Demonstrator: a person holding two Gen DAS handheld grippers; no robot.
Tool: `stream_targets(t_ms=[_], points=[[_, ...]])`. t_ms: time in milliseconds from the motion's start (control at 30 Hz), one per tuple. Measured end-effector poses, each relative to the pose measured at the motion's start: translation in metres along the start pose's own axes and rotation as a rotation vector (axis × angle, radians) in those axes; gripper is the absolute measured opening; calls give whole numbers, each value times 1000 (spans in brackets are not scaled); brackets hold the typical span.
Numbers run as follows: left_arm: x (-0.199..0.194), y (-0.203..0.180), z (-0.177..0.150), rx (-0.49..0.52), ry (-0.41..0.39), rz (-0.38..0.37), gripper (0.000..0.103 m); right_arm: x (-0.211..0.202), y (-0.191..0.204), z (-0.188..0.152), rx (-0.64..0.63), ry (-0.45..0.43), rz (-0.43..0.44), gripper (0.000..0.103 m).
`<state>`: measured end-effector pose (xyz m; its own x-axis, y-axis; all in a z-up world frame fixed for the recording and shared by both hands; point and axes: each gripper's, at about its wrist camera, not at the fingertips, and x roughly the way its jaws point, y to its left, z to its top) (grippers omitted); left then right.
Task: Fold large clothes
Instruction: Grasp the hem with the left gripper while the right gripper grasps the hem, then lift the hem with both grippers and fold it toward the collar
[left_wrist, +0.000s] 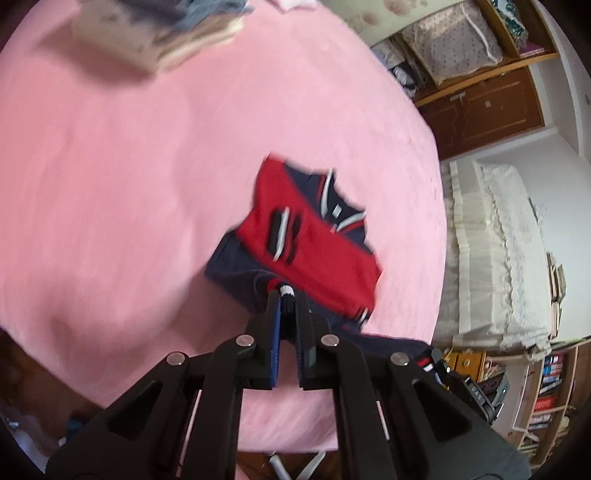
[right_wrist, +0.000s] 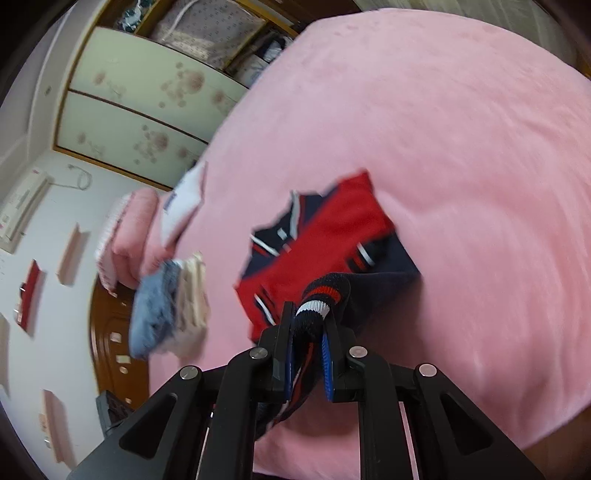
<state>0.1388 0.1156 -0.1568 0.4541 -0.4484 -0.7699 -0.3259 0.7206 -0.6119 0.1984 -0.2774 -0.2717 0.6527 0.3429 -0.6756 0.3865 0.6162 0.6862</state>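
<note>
Both grippers have hold of the red and navy sweater (left_wrist: 306, 240) by its striped ribbed hem: the left gripper (left_wrist: 287, 295) is clamped tight on one bunch, the right gripper (right_wrist: 309, 314) pinched on a thicker roll of it. The near edge looks lifted while the collar end lies farther out on the pink bed (left_wrist: 129, 184). This seems to be a fold in progress; next the hem wants carrying away toward the collar, both corners level. A stack of folded clothes (right_wrist: 170, 302) sits off to the left.
</note>
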Motion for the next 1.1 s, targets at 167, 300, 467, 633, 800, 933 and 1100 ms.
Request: stream_targets(t_ms=[167, 300, 467, 633, 800, 933, 1100], points=[[13, -40, 48, 5, -52, -17, 4, 13, 16, 62, 2, 11, 45, 12], [38, -57, 77, -2, -71, -18, 3, 33, 13, 94, 54, 34, 59, 12], [85, -55, 107, -18, -89, 8, 3, 62, 1, 125, 100, 10, 68, 12], [143, -41, 122, 6, -75, 46, 3, 104, -6, 139, 81, 13, 20, 12], [183, -52, 136, 153, -37, 209, 5, 136, -11, 155, 98, 25, 18, 23], [188, -76, 139, 240, -85, 371, 76, 131, 2, 164, -6, -48, -32, 56], [175, -99, 106, 320, -108, 297, 81, 119, 27, 164, -130, -51, -49, 71]])
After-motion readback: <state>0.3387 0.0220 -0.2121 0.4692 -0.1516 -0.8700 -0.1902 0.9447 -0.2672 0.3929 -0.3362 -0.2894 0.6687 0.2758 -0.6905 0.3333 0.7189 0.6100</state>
